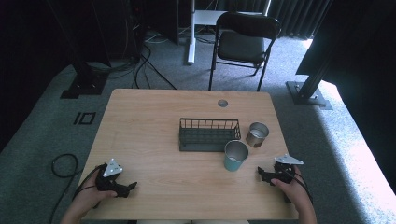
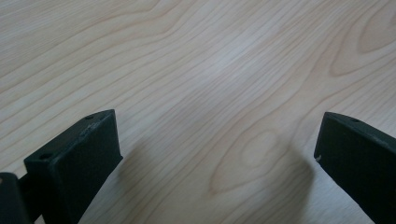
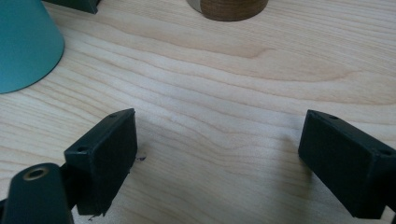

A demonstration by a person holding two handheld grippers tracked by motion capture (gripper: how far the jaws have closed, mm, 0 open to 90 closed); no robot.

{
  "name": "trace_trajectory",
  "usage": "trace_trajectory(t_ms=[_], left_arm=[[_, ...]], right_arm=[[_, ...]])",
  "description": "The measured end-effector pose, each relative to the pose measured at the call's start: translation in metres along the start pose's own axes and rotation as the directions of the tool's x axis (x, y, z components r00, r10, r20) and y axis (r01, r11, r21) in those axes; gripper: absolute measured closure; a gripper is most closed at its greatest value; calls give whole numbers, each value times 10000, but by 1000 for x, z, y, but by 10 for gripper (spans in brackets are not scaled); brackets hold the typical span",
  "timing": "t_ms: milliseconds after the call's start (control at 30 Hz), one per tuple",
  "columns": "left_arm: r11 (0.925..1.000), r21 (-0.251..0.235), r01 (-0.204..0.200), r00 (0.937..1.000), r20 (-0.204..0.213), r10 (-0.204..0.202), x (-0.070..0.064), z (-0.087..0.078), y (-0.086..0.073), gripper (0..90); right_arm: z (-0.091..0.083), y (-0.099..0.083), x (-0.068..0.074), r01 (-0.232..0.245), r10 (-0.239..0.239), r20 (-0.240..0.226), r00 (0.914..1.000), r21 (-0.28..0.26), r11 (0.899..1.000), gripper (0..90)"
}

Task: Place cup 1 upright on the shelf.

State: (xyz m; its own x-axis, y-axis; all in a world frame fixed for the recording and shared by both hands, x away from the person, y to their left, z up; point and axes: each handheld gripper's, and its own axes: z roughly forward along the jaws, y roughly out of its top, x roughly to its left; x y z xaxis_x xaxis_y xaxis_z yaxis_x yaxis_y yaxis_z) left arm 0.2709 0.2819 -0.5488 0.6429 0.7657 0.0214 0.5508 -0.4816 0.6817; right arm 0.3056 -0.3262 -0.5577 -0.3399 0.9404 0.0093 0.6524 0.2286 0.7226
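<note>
While both grippers rest near the table's point(image 1: 140, 116) front edge, the teal cup point(image 1: 235, 156) stands upright just in front of the wire basket point(image 1: 208, 134), at its right end, with the steel cup point(image 1: 257, 134) just right of the basket. The right gripper point(image 1: 262, 174) sits nearest the teal cup, jaws spread wide with nothing between them; the left gripper point(image 1: 130, 186), well left of the basket, is likewise spread and holding nothing. Probably light, stiff and smooth-walled, the teal cup looks best pinched across its rim wall. Basket and both cups look empty.
</note>
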Motion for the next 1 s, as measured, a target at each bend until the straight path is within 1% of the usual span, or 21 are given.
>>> trace_trajectory(t_ms=[167, 233, 267, 300, 333, 433, 667, 800, 833, 1000], left_arm=[[9999, -46, -156, 9998, 79, 157, -4, 3, 5, 9], [9999, -85, -139, 9999, 89, 139, -4, 3, 6, 9], [9997, -122, -200, 9997, 159, 202, -6, 5, 9, 9], [9997, -166, -171, 9996, 201, 174, -7, 5, 10, 9], [9995, -177, -252, 9993, 260, 256, -9, 7, 13, 9], [9993, -176, -335, 9990, 276, 339, -11, 8, 16, 9], [9978, -268, -603, 9971, 457, 615, -17, 13, 26, 9], [9975, -364, -603, 9967, 525, 621, -21, 17, 31, 9], [9971, -340, -675, 9961, 552, 693, -22, 18, 32, 9], [9963, -336, -786, 9949, 603, 805, -27, 23, 38, 9]], right_arm=[[0, 0, 0, 3, -3, -3, 10000, 2, 10000, 112], [0, 0, 0, 2, -2, -2, 10000, 2, 10000, 112], [0, 0, 0, -1, 1, -1, 10000, 2, 10000, 112], [0, 0, 0, 0, 0, -1, 10000, 4, 10000, 112], [0, 0, 0, -2, 2, -1, 10000, 4, 10000, 112], [0, 0, 0, 1, -1, -1, 10000, 3, 10000, 112], [0, 0, 0, -2, 2, -2, 10000, 5, 10000, 112], [0, 0, 0, -2, 2, -2, 10000, 6, 10000, 112], [0, 0, 0, 3, -3, -1, 10000, 3, 10000, 112], [0, 0, 0, -1, 1, -3, 10000, 4, 10000, 112]])
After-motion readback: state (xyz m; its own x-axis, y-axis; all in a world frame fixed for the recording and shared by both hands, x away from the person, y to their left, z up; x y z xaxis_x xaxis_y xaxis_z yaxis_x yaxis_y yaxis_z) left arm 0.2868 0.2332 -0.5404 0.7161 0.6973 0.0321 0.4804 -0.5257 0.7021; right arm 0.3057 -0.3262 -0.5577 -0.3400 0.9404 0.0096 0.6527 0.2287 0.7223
